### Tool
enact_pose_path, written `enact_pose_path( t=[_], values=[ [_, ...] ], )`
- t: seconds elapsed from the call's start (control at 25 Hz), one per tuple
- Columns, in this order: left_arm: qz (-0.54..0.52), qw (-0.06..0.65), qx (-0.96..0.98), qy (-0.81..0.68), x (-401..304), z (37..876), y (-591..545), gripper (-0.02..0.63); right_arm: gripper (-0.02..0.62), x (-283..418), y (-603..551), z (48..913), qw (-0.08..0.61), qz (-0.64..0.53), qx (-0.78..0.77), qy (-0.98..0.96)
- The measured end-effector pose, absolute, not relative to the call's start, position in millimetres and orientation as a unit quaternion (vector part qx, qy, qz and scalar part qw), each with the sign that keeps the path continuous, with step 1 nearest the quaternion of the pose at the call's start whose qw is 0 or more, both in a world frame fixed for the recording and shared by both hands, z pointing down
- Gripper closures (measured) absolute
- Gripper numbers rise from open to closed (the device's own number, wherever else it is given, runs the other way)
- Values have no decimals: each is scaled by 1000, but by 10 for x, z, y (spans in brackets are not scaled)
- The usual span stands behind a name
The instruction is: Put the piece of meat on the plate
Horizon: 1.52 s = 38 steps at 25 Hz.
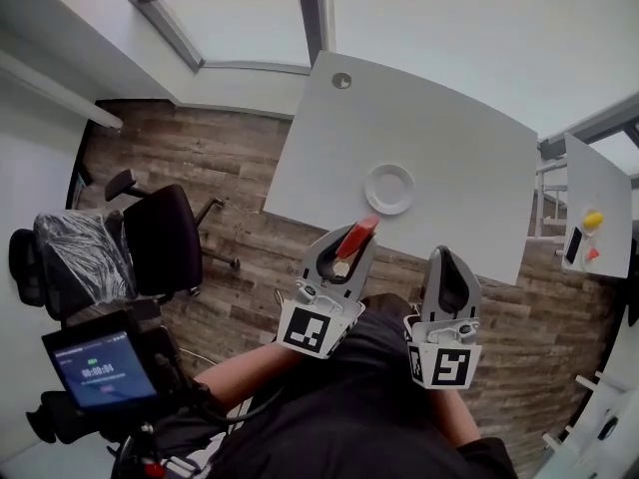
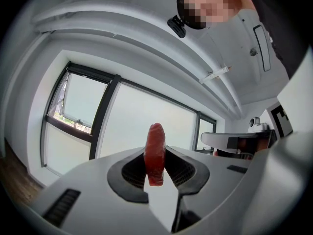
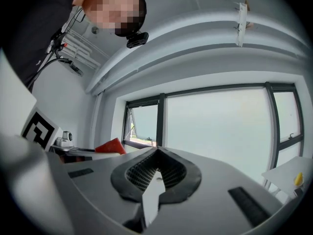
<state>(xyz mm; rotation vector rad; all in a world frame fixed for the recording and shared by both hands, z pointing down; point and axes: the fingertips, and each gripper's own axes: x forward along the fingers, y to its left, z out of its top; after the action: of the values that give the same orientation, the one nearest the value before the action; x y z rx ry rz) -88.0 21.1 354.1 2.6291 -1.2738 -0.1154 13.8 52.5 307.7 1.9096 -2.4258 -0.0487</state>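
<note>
A round white plate (image 1: 389,189) sits on the white table (image 1: 449,138), near its front edge. My left gripper (image 1: 352,248) is shut on a red piece of meat (image 1: 357,236), held just short of the table edge, below and left of the plate. In the left gripper view the meat (image 2: 154,153) stands upright, pinched between the dark pads of the left gripper (image 2: 155,166). My right gripper (image 1: 446,258) hovers beside it to the right, shut with nothing in it. In the right gripper view its tips (image 3: 157,153) meet, and the meat (image 3: 111,146) shows at the left.
A black office chair (image 1: 160,236) stands on the wooden floor at the left. A second white table (image 1: 599,183) at the right carries a yellow thing (image 1: 593,220) and small items. A device with a lit screen (image 1: 100,369) is at the lower left. Large windows face both grippers.
</note>
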Motion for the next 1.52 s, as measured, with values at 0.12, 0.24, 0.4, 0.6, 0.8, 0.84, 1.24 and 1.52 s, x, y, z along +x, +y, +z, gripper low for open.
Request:
enact_pose_path(
  t=[0.12,0.24,0.4,0.6,0.8,0.84,1.24,1.52],
  values=[
    [-35,108,889,-443,-898,3558,171,511,592,109,492,3048,24,-22,606,-794],
    [-35,113,884,-451,-848,3570,152,511,592,182,464,3063,21,-21,597,-802],
    [-30,116,880,-460,-786,3550,57,511,592,276,348,3051,19,-24,588,-809],
    [-26,109,881,-459,-746,3508,-14,511,592,264,221,3050,8,-16,586,-810],
    [-12,106,887,-450,-286,3601,-93,511,592,655,126,3084,3,-16,584,-811],
    [-6,109,888,-446,-244,3632,-105,511,592,694,86,3089,2,-12,584,-812],
    [5,130,887,-443,-196,3781,-215,511,592,841,-65,3187,4,-3,591,-806],
    [15,118,882,-455,-272,3882,-283,511,592,798,-34,3175,-1,-5,587,-810]
  ],
)
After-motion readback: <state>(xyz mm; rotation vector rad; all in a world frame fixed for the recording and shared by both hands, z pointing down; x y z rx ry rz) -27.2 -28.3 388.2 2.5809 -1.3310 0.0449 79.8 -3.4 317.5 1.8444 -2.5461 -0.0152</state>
